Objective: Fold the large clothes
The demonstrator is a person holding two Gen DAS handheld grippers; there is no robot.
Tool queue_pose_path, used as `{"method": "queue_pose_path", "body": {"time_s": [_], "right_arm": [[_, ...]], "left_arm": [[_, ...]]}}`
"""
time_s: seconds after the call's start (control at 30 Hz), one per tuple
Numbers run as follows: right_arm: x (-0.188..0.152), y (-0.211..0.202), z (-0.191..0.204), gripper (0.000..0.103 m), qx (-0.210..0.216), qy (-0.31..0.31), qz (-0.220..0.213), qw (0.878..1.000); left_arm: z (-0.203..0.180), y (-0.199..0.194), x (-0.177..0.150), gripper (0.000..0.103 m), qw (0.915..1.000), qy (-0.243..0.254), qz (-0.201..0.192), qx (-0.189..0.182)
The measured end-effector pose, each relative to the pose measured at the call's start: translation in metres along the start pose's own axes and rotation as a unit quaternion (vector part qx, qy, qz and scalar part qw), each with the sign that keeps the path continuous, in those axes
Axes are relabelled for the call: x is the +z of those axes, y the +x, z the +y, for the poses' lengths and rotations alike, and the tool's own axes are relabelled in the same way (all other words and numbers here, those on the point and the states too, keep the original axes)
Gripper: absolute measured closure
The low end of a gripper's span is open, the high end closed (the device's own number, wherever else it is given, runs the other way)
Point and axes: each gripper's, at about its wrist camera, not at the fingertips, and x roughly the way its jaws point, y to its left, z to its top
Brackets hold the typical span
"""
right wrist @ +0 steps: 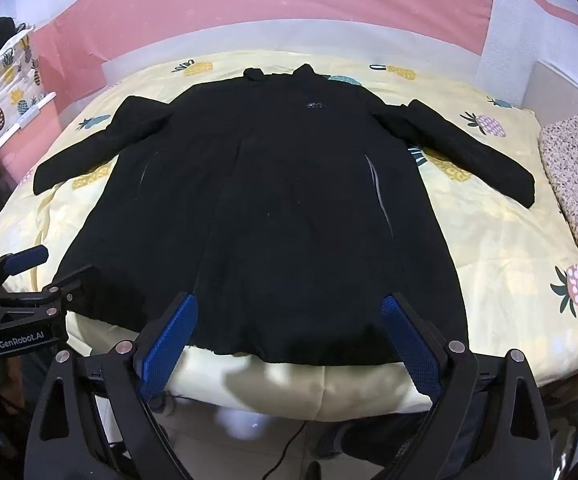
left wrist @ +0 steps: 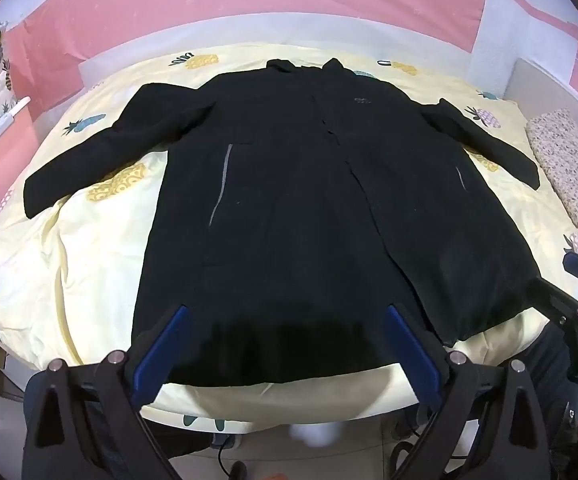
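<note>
A long black coat (left wrist: 289,208) lies flat, front up, on the yellow pineapple-print bed cover (left wrist: 69,264), collar far, hem near, both sleeves spread out to the sides. It also shows in the right wrist view (right wrist: 273,208). My left gripper (left wrist: 285,312) is open and empty, hovering over the left part of the hem. My right gripper (right wrist: 289,304) is open and empty over the right part of the hem. The left gripper also appears at the left edge of the right wrist view (right wrist: 37,272), and the right gripper at the right edge of the left wrist view (left wrist: 569,288).
A speckled folded cloth (right wrist: 577,184) lies at the bed's right side. A pink wall (right wrist: 289,0) rises behind the bed. A pineapple-print fabric (right wrist: 5,92) hangs at the far left. The bed's near edge (right wrist: 321,392) drops to a tiled floor with cables (right wrist: 285,452).
</note>
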Motion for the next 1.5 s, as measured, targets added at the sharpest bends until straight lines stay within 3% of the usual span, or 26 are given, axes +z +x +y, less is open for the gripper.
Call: {"method": "queue_pose_path", "body": {"time_s": [1.5], "right_arm": [[0.0044,-0.001,0.0005,0.009,-0.001,-0.002,0.005,1.0]], "left_arm": [[-0.0027,-0.0023,-0.0017,0.005,1.0,-0.001,-0.003,-0.007]]}}
